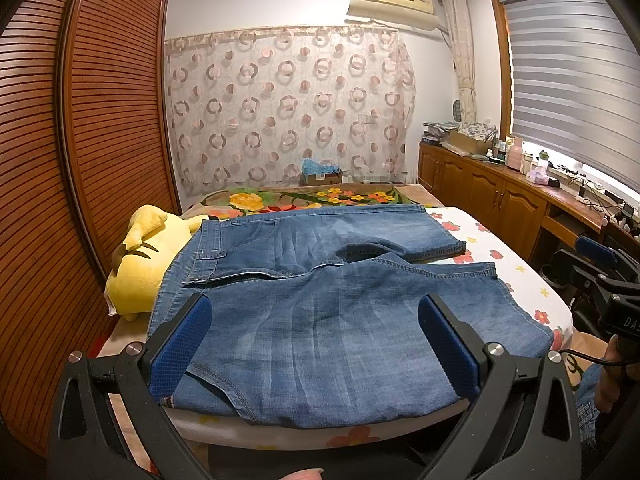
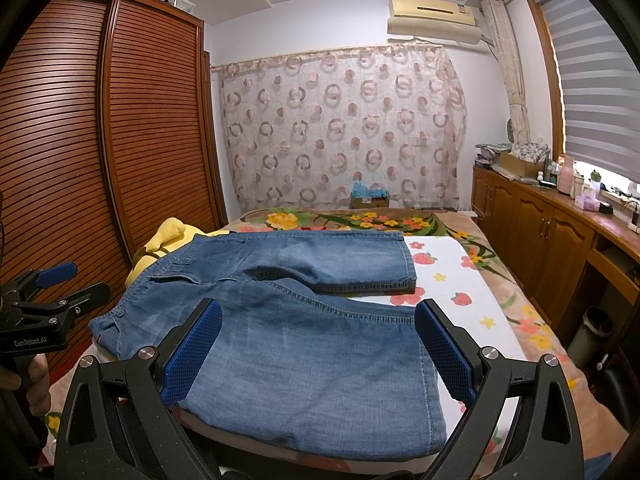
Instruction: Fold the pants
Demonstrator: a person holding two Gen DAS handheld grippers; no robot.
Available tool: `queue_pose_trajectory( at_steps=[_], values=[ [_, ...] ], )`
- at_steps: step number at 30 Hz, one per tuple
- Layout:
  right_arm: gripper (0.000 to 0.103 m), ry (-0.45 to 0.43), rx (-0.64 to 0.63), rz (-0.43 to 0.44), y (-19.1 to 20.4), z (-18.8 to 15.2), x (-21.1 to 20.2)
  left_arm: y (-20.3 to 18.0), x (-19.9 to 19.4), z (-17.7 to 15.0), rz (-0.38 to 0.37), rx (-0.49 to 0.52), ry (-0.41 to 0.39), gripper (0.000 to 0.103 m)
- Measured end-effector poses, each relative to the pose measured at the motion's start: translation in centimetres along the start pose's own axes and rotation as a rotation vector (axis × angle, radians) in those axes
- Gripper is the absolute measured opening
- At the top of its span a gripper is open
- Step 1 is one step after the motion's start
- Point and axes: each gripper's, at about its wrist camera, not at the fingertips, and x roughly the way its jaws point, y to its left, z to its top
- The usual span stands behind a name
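Note:
Blue denim pants lie spread flat on the bed, waistband toward the left, both legs running to the right. The near leg covers the bed's front edge; the far leg lies behind it. My left gripper hovers open above the near leg close to the waist, nothing between its blue pads. My right gripper is open over the same leg, nearer its hem. Each gripper shows at the edge of the other's view: the right one and the left one.
A yellow plush toy lies at the bed's left side under the pants' waist. A floral sheet covers the bed. A slatted wooden wardrobe stands left, and a cluttered wooden cabinet runs along the right under the window.

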Motion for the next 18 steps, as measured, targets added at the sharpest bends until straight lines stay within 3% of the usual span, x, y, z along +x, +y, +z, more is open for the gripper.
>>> queue_pose_trajectory(
  at_steps=[18],
  values=[
    [0.097, 0.016, 0.002, 0.001, -0.04, 0.02, 0.33, 0.15, 0.44, -0.43, 0.003, -0.003, 0.024, 0.103]
  ],
)
